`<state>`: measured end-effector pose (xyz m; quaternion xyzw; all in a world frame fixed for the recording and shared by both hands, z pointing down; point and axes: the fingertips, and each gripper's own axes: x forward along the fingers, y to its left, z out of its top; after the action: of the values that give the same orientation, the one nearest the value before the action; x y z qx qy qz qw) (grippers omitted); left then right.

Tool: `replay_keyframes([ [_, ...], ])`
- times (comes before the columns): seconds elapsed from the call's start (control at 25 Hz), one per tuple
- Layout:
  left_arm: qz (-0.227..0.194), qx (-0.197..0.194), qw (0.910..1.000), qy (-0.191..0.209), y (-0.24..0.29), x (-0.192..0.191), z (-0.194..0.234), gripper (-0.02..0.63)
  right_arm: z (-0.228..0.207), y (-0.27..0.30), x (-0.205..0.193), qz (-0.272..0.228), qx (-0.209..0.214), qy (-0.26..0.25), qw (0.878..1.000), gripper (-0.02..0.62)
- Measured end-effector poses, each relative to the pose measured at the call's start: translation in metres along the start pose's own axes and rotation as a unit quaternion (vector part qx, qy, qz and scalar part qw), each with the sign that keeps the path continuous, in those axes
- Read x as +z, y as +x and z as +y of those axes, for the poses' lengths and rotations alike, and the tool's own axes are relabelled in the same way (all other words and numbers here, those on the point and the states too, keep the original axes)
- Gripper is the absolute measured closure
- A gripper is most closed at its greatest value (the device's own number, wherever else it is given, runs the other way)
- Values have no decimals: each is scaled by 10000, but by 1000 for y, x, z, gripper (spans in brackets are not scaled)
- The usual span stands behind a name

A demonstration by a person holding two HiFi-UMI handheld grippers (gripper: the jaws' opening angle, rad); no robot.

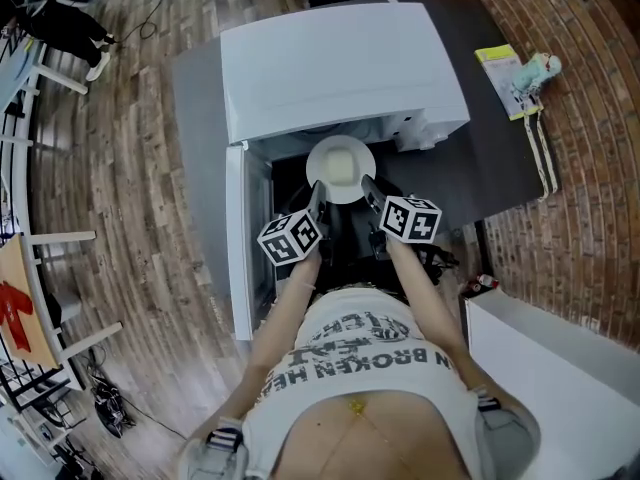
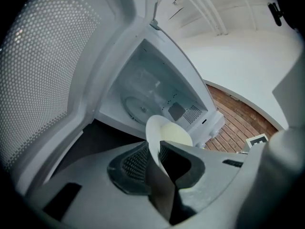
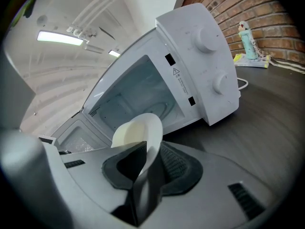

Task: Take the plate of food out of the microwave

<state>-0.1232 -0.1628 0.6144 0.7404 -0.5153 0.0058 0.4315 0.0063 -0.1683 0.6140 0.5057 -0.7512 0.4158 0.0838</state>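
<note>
Left tool (image 1: 318, 194), right tool (image 1: 368, 187) clamp plate (image 1: 317, 161) rim, pale food (image 1: 342, 169) aboard, before open microwave (image 1: 330, 63); shirt (image 1: 352, 353) reads "BROKEN".

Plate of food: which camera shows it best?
Head view: the whole round plate shows from above, pale food on it, at the open microwave. Each gripper view shows it only obliquely, rim clamped by the left gripper or right gripper.

Smooth white plate (image 1: 316, 171), matt dark table (image 1: 492, 158)
</note>
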Motion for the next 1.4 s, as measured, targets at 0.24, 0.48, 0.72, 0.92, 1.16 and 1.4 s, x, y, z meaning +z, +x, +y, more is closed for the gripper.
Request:
replay_keyframes([
  [0.24,-203,216,9995,-109,-8,-8,-20,529,-7,-15,7,119,238,-109,9996,508],
  [0.48,-445,448,9977,-236,-17,-21,-34,531,-12,-27,9,295,518,-278,9978,509],
  [0.72,-579,611,9962,-234,-26,-31,-49,531,-17,-42,7,419,724,-318,9960,509],
  [0.92,-641,697,9950,-302,-32,-44,-59,529,-23,-55,3,478,805,-327,9951,509],
  [1.16,-637,751,9947,-292,-35,-65,-76,531,-38,-75,-4,513,805,-357,9948,509],
  [1.4,-679,838,9937,-306,-43,-87,-87,531,-49,-93,-16,602,858,-386,9937,509],
])
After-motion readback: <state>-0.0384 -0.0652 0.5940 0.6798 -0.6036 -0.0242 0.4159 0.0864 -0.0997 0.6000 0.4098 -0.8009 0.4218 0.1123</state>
